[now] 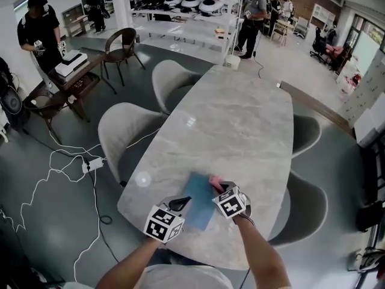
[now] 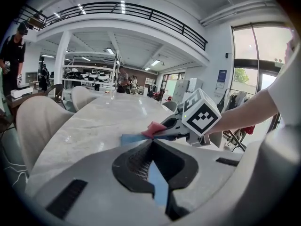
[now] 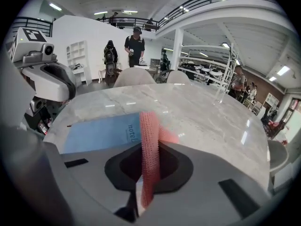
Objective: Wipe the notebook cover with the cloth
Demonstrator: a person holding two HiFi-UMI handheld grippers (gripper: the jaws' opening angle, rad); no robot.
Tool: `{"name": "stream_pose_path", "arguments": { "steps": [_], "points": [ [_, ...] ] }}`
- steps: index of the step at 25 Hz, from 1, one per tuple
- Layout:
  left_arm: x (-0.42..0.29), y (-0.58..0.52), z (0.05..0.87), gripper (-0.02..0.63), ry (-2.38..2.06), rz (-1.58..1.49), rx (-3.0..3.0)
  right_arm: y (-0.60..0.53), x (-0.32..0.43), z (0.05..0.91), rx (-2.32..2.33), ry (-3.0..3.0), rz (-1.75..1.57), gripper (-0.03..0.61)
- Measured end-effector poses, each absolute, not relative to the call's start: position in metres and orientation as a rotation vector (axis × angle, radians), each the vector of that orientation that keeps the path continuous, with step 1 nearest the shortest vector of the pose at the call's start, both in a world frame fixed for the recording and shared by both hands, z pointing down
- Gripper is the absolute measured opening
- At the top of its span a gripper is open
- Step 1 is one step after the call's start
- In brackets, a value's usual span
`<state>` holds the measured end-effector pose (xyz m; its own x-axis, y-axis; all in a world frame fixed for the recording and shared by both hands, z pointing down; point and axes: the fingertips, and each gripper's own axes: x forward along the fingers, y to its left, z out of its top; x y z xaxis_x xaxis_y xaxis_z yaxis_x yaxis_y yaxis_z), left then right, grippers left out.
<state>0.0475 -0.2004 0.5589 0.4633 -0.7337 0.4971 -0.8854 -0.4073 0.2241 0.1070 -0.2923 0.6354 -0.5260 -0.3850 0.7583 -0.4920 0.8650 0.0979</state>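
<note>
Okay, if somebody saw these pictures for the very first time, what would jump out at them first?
The blue notebook near the close end of the long marble table draws the eye first, its left edge pinched between the fingers of the left gripper. Next comes the pink cloth, clamped in the right gripper at the notebook's far right corner.

Blue notebook (image 2: 134,138) in left gripper (image 2: 152,147)
</note>
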Motion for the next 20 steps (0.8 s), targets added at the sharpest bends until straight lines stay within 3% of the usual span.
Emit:
{"name": "stream_pose_path", "arguments": {
  "steps": [20],
  "points": [
    [0.032, -0.194, 0.572, 0.006, -1.232, 0.468, 2.313, -0.254, 0.085, 0.647, 0.656, -2.182, 0.282, 0.015]
  ]
}}
